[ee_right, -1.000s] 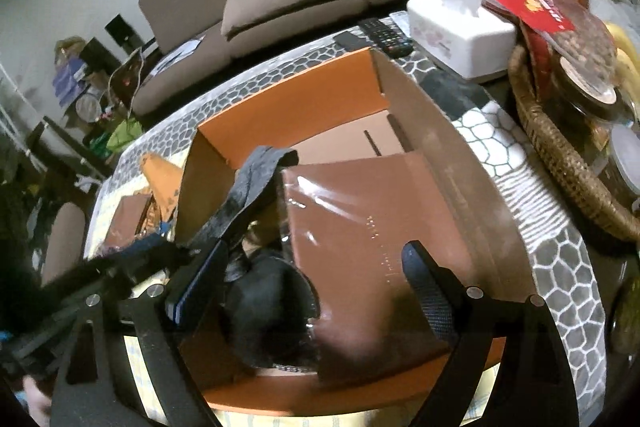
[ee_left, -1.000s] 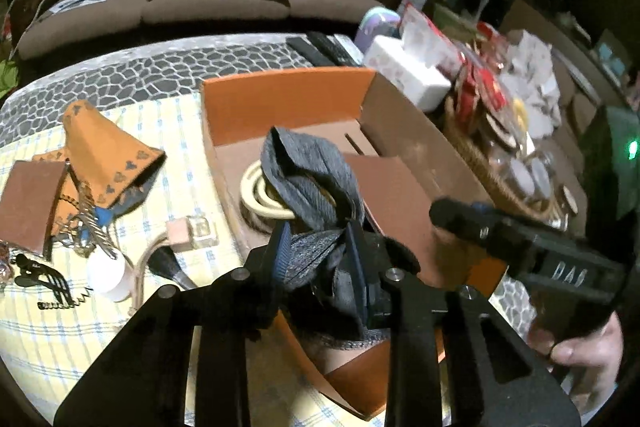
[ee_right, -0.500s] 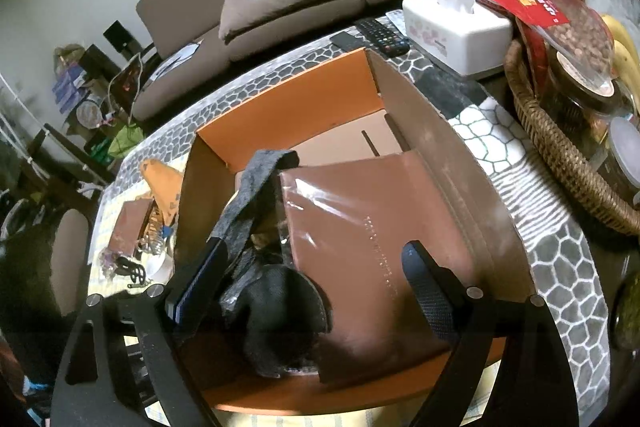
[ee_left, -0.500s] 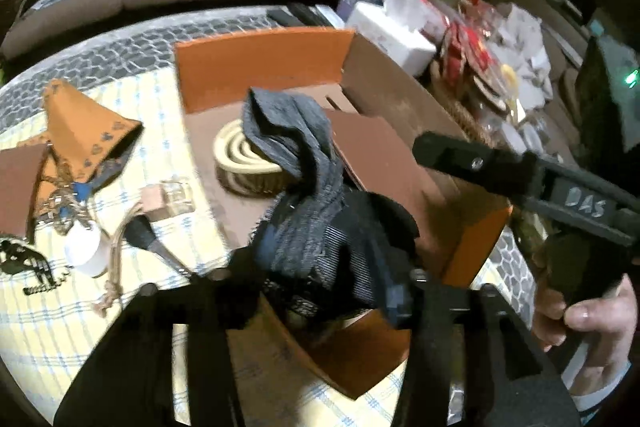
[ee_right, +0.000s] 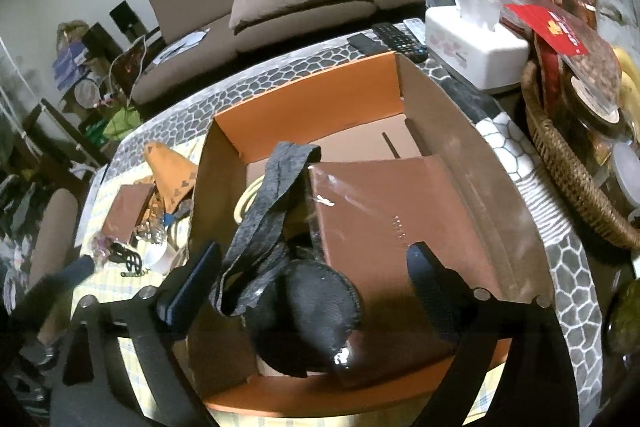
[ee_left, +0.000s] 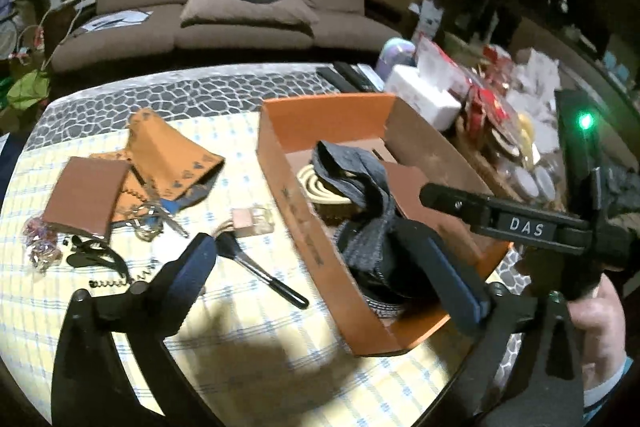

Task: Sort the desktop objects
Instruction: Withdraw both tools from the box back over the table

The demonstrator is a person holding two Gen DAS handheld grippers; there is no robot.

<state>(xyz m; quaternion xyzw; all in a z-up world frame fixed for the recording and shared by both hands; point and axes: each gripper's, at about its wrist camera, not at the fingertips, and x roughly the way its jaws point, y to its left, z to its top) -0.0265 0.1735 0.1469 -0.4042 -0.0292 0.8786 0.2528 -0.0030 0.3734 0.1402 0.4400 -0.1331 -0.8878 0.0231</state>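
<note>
1. My left gripper (ee_left: pixel 320 267) is spreading its jaws right now. One finger hangs over the checked cloth, the other over the orange box (ee_left: pixel 280 147), and nothing sits between the pads.

2. The grey-black fabric piece (ee_left: pixel 360 203) lies free in the box, draped over a cream coiled ring (ee_left: pixel 316 183) and bunched dark at the near end.

3. My right gripper (ee_right: pixel 316 267) is opening wider too. From its own camera, the fabric's black rounded end (ee_right: pixel 316 315) sits below and between the fingers, but the pads are clear of it on both sides.

4. Beside the fabric inside the box is a flat brown packet (ee_right: pixel 392 223) with a glossy wrapper, leaning against the right wall.

5. In the left wrist view, the right gripper's black body, lettered DAS, reaches in from the right with a hand (ee_left: pixel 596 315) on its handle.

6. Out on the yellow checked tablecloth (ee_left: pixel 248 331): a makeup brush (ee_left: pixel 260 271) near the box wall, a small perfume bottle (ee_left: pixel 252 221) just behind it, an orange pouch (ee_left: pixel 172 163), a brown card (ee_left: pixel 84 199) partly over it, and a black hair clip (ee_left: pixel 96 259).

7. Beyond the box stand a white tissue box (ee_right: pixel 476 47), remotes (ee_right: pixel 396 37) and a wicker basket (ee_right: pixel 568 179) at the right.
</note>
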